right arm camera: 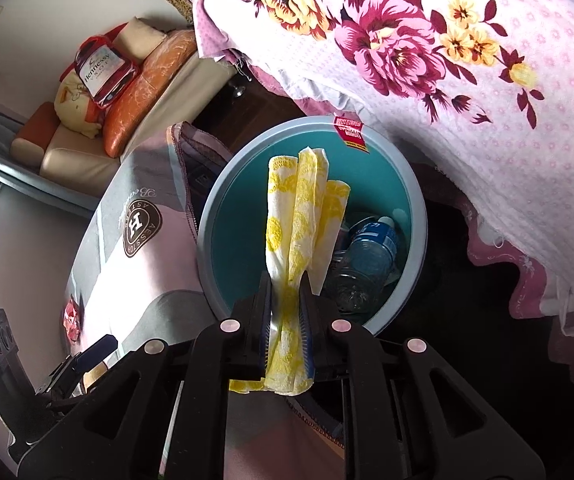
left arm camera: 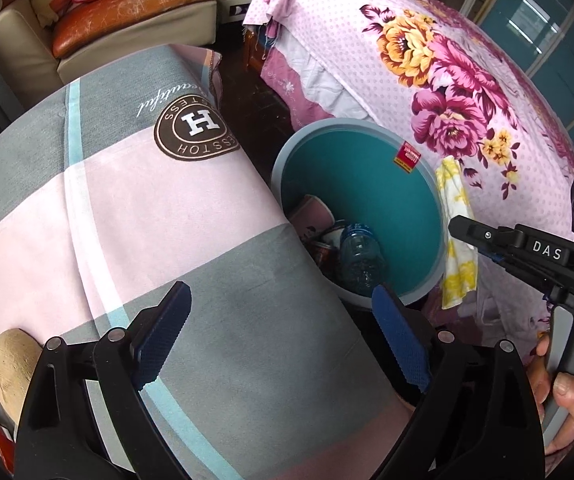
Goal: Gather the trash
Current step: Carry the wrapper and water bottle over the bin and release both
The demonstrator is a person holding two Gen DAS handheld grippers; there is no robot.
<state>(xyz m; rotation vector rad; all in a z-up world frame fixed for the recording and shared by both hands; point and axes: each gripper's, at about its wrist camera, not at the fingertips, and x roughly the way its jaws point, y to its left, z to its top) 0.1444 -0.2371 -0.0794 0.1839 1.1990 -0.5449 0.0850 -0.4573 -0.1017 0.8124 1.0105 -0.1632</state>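
A teal bin (left arm camera: 327,125) (right arm camera: 207,216) stands on the floor between two cloth-covered surfaces. Inside lie a clear blue bottle (left arm camera: 359,256) (right arm camera: 375,244), a can and other trash. A red wrapper (left arm camera: 409,156) (right arm camera: 351,130) sits at the bin's far rim. My right gripper (right arm camera: 286,280) (left arm camera: 459,226) is shut on a yellow-and-white paper napkin (right arm camera: 303,208) (left arm camera: 457,240), which hangs over the bin's mouth. My left gripper (left arm camera: 281,292) is open and holds nothing, above the grey-and-pink cloth (left arm camera: 127,200) just left of the bin.
A pink floral cloth (left arm camera: 447,80) (right arm camera: 487,100) covers the surface right of the bin. A red wrapper (right arm camera: 71,316) and a tan rounded object (left arm camera: 11,360) lie on the grey-and-pink cloth. A sofa (left arm camera: 127,8) stands behind. A person's hand (left arm camera: 567,392) grips the right tool's handle.
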